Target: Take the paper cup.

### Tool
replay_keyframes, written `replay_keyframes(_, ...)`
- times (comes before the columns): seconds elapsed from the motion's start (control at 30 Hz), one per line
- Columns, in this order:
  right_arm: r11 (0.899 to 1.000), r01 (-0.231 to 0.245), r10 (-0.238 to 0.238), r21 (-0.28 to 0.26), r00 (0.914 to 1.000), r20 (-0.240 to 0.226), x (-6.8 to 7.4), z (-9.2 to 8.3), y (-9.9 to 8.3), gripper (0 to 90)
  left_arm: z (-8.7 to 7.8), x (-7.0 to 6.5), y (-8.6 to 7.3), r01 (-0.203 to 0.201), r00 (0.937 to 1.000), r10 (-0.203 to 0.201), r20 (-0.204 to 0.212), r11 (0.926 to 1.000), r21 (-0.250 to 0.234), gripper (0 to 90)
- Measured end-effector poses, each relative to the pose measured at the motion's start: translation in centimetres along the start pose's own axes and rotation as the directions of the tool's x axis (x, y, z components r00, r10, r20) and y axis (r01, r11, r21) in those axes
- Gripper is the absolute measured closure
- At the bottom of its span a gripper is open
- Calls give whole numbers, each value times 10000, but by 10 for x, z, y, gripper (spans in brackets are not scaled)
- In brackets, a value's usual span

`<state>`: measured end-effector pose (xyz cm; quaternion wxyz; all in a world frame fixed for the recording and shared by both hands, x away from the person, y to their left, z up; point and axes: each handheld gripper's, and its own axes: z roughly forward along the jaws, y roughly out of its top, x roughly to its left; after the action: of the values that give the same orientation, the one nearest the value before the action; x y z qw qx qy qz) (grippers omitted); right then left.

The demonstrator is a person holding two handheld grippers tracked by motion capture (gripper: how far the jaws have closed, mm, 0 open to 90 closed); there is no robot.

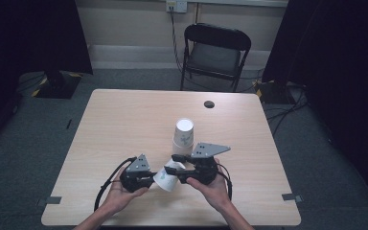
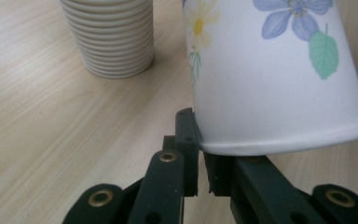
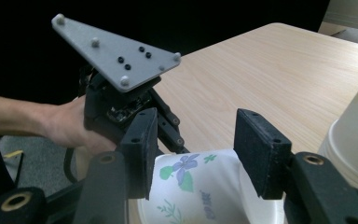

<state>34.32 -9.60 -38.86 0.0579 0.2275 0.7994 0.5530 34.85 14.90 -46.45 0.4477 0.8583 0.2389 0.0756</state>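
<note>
One flowered white paper cup (image 2: 279, 79) lies tilted between my tongs: left tongs (image 2: 198, 154) pinch its rim, right tongs (image 3: 193, 154) stand open around its body.

High view: dim overall, low contrast. Table (image 1: 124, 124) is the brightest area, evenly lit from above. Room sides fall to near black; dark curtains (image 1: 24, 33) lose all detail. Soft, short shadows under the hands. No glare. Slight softness throughout, fine grain visible.

Left gripper view: brightest of the three, warm tone. Held paper cup (image 2: 275, 79) close to lens, mildly soft; its flower print readable. Cup stack (image 2: 114, 37) casts a soft shadow on the wood at its right. Jaws in foreground sharp enough to show screws.

Right gripper view: background black, underexposed. Tabletop moderately lit. Near jaws slightly blurred; grey plate (image 3: 116, 51) evenly lit, no highlights.
</note>
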Motion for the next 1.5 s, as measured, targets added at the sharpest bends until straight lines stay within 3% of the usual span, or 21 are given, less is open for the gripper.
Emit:
replay_keyframes(0.23,9977,345,-346,588,9994,9,-2,6,-6,512,1,1,-1,145,9998,-150,154,9994,316,852)
replay_keyframes(0.37,9920,792,-796,982,9968,-1,-3,9,-8,424,5,2,-2,145,9994,-163,289,9979,631,854)
replay_keyframes(0.43,9788,1433,-1423,1460,9897,-178,0,13,-10,355,8,1,-3,158,9991,-189,369,9965,825,854)
replay_keyframes(0.5,9720,1693,-1658,1631,9855,-353,1,14,-12,340,9,0,-3,116,9989,-158,443,9957,923,854)
replay_keyframes(0.87,9383,2830,-2877,1989,9577,-58,2,19,-21,342,7,0,0,210,9973,-262,682,9969,762,857)
replay_keyframes(1.03,9252,3079,-3098,2220,9504,-268,3,20,-23,344,4,4,-1,539,9960,-581,675,9965,632,857)
replay_keyframes(1.27,9117,3400,-3472,2305,9377,-102,3,18,-23,359,5,7,-2,725,9943,-775,730,9949,698,857)
replay_keyframes(1.43,9029,3857,-3952,1899,9185,135,10,17,-17,416,4,8,-2,1068,9909,-1104,766,9931,495,858)
replay_keyframes(1.5,9051,3849,-3899,1806,9208,-81,12,19,-16,427,2,9,-2,1149,9898,-1181,795,9924,430,857)
